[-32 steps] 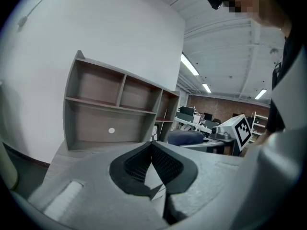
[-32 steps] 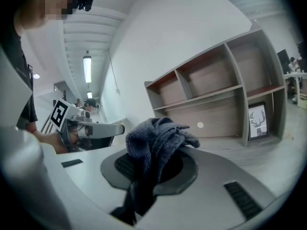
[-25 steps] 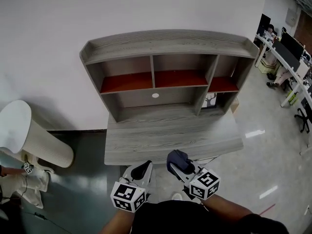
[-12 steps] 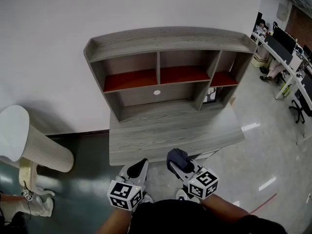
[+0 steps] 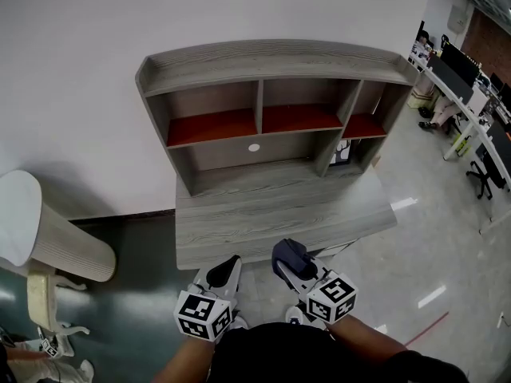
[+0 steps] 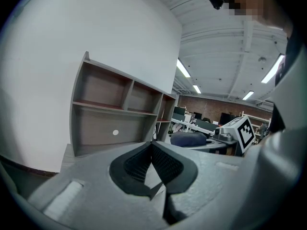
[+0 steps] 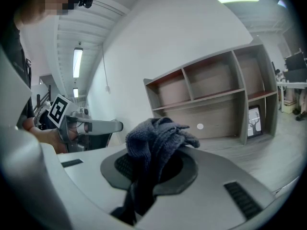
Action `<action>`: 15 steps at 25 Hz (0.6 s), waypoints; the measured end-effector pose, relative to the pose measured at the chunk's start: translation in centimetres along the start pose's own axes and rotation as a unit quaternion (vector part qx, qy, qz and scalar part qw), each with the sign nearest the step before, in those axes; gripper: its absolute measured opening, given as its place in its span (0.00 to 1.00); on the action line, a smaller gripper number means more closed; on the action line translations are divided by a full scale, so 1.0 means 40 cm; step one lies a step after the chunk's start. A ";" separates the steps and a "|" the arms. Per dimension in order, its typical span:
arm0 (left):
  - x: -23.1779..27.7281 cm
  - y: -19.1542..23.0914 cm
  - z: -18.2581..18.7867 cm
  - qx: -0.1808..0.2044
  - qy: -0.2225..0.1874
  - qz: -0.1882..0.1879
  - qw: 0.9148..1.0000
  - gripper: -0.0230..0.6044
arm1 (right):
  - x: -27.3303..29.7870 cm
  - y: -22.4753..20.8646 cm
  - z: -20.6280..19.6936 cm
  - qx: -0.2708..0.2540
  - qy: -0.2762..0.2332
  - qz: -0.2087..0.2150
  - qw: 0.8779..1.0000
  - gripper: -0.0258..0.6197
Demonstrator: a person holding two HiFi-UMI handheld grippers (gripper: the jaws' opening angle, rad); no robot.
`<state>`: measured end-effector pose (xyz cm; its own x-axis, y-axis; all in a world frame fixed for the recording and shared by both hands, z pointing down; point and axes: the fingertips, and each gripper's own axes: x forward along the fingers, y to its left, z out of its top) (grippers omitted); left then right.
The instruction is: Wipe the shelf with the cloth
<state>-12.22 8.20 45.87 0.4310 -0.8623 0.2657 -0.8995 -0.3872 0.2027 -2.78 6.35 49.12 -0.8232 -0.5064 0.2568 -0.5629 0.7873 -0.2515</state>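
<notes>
Both held low, near the desk (image 5: 279,214) edge. Left gripper (image 5: 224,270): jaws pressed together, empty. Right gripper (image 5: 295,270): pinching bunched cloth (image 5: 287,254), aimed at shelf (image 5: 271,61).

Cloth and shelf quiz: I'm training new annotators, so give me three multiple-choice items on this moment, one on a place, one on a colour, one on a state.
1. Where is the cloth?
A. in a bucket
B. clamped in the right claw
C. hung on a hook

2. What colour are the boards in the top row of the shelf?
A. blue
B. yellow
C. red-brown

3. How is the left claw?
A. shut, with nothing in it
B. shut on the cloth
C. wide open

Answers:
1 B: the right gripper view shows the dark grey cloth bunched between its jaws.
2 C: the head view shows three red-brown boards under the grey top.
3 A: in the left gripper view its jaws meet at the tips with nothing between them.
</notes>
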 end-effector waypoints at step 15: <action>-0.012 -0.001 -0.005 0.003 0.000 0.001 1.000 0.05 | 0.002 0.008 0.004 -0.009 -0.004 -0.002 1.000 0.15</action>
<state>-12.39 8.67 45.93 0.4295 -0.8628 0.2667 -0.9007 -0.3879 0.1956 -3.03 6.49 48.91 -0.8217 -0.5119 0.2505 -0.5645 0.7914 -0.2344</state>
